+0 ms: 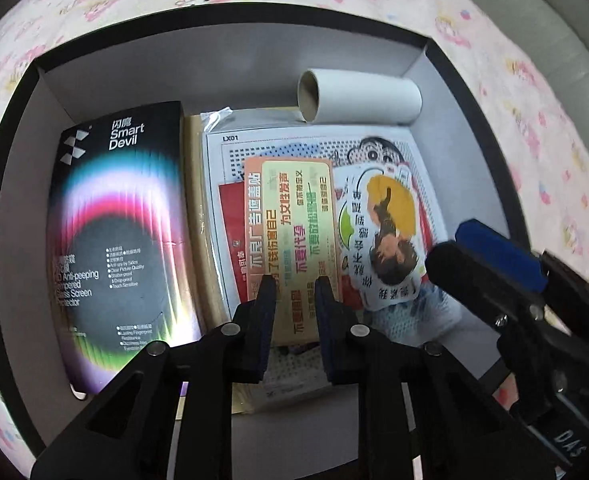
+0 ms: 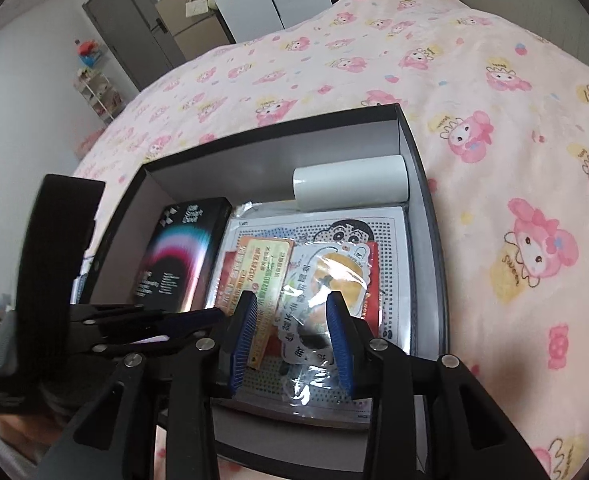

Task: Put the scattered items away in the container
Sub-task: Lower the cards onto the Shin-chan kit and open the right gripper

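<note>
Left tongs (image 1: 295,290): held pointing steeply downward, jaws parted by a narrow gap, nothing gripped between the blue-lined fingers (image 1: 326,320). Black linkage arms are seen spread toward the lower edge of the left wrist view.

Right tongs (image 2: 292,308): held tilted downward, jaws parted more widely, nothing clamped between them. Ribbed blue pads (image 2: 344,354) are shown facing inward. The two tongs are positioned side by side, close together, each visible in the other's view.
</note>
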{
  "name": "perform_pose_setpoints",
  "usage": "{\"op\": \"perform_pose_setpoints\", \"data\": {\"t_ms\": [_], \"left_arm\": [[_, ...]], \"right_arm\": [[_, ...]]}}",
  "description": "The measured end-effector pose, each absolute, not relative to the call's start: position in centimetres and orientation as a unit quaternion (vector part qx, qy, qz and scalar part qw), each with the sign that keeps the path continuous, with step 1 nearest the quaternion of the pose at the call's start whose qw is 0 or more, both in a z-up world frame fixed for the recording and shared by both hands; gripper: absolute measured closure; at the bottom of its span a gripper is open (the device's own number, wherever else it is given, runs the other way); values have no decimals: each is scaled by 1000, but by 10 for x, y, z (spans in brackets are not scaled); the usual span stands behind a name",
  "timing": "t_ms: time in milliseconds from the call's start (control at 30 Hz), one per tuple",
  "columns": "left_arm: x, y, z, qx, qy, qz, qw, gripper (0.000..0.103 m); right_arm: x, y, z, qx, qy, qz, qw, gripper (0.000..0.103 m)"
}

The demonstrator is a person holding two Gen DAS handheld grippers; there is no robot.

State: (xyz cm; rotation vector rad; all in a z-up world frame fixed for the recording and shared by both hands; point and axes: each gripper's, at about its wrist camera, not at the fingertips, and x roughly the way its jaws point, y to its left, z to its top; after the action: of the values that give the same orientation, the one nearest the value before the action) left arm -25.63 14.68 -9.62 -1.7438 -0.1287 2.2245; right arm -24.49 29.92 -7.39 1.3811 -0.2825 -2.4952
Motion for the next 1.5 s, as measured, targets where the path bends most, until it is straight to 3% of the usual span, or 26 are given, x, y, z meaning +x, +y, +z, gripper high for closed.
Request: {"op": "perform_pose_setpoints", "data": {"t_ms": [67, 567, 833, 1133, 1233, 1500], "left_arm": [[-246, 146, -91, -607, -43, 774, 174, 84], [-241, 188, -99, -625, 4, 748, 223, 86], [-242, 175, -75, -589, -32, 772, 236, 85], [-266, 124, -76, -572, -88, 810, 98, 85], [-267, 134, -102, -586, -93, 798, 110, 85], [-285, 156, -108, -606, -102, 775, 147, 85]], "right_arm": [[-242, 297, -70, 470, -84, -870, 123, 65], [-241, 319, -60, 459, -126, -872, 117, 65], [-244, 330, -59, 454, -133, -875, 103, 65], [-245, 323, -64, 460, -129, -872, 112, 65], [-245, 320, -66, 462, -123, -871, 115, 65], [-247, 319, -72, 469, -121, -867, 114, 65]]}}
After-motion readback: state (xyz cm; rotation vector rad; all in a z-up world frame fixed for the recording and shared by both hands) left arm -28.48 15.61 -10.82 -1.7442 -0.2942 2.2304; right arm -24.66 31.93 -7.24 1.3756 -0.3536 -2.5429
